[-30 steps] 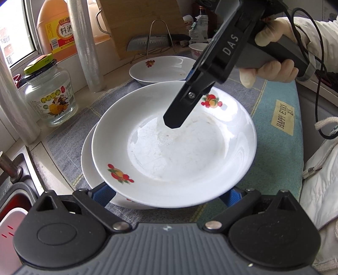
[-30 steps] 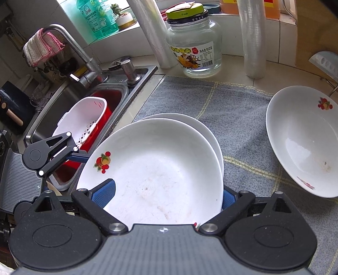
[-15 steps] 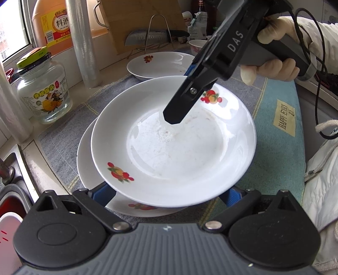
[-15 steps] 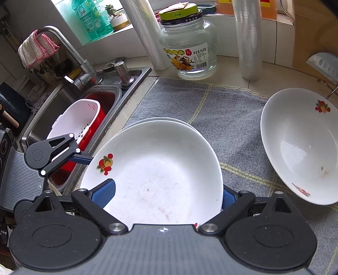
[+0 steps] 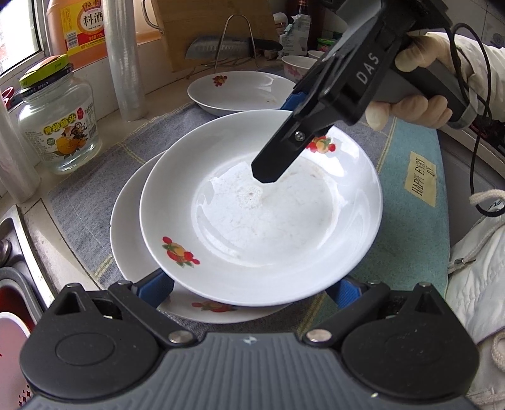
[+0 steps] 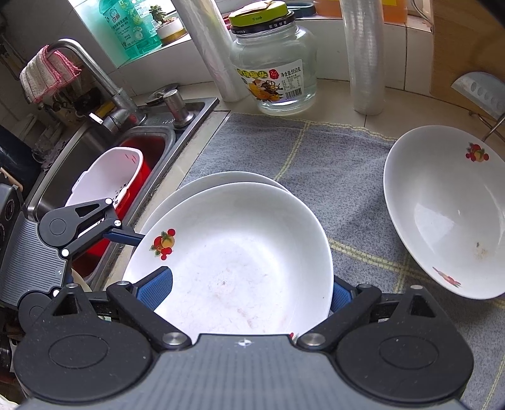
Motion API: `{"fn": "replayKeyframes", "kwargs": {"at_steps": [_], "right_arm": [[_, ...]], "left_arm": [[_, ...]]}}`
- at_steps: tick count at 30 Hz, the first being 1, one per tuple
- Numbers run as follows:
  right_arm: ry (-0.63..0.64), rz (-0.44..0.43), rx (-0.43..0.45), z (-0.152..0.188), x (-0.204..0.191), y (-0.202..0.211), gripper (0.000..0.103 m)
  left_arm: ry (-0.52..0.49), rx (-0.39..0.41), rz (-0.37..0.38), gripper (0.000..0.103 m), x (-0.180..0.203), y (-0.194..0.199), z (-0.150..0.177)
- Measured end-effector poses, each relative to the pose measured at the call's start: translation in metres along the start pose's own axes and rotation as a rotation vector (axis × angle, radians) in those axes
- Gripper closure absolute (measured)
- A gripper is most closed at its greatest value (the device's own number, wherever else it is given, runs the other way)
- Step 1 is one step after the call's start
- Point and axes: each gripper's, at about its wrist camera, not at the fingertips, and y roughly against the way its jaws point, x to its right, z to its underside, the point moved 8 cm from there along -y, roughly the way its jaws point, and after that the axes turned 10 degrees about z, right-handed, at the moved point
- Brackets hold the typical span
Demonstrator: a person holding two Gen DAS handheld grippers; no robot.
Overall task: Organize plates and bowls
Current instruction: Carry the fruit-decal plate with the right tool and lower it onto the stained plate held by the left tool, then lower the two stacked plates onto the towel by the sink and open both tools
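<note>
While tilted downward, right hand-held gripper (image 5: 293, 104) grips plate (image 5: 262, 220)

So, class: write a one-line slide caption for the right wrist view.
Both grippers hold a white plate above another plate on a grey mat.

Daylight comes through a window (image 6: 132, 28) above the white tiled sill (image 6: 318, 77). A steel sink (image 6: 94, 151) with a tap (image 6: 94, 72) is set in the pale tabletop (image 6: 202, 126), beside a grey mat (image 6: 331, 164); a wooden board (image 5: 205, 28), probably for cutting, leans behind.
</note>
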Motion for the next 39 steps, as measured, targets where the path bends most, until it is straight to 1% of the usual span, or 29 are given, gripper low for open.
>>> {"fn": "replayKeyframes", "kwargs": {"at_steps": [10,20,28,32,39], "right_arm": [[-0.009,0.011,-0.005,0.006,0.002,0.003,0.002],[-0.016,0.008,-0.017,0.010,0.001,0.007,0.000],[-0.034,0.016,-0.026,0.011,-0.001,0.007,0.000],[-0.030,0.020,-0.031,0.013,-0.002,0.008,0.000],[-0.028,0.026,-0.035,0.014,-0.005,0.009,0.000]], "left_arm": [[0.022,0.014,0.010,0.003,-0.002,0.004,-0.002],[0.009,0.013,0.008,0.003,-0.001,0.007,-0.001],[0.007,0.011,-0.001,0.003,0.000,0.007,-0.001],[-0.011,0.006,-0.013,0.003,0.001,0.008,0.001],[-0.015,0.007,-0.022,0.003,0.002,0.009,0.001]]}}
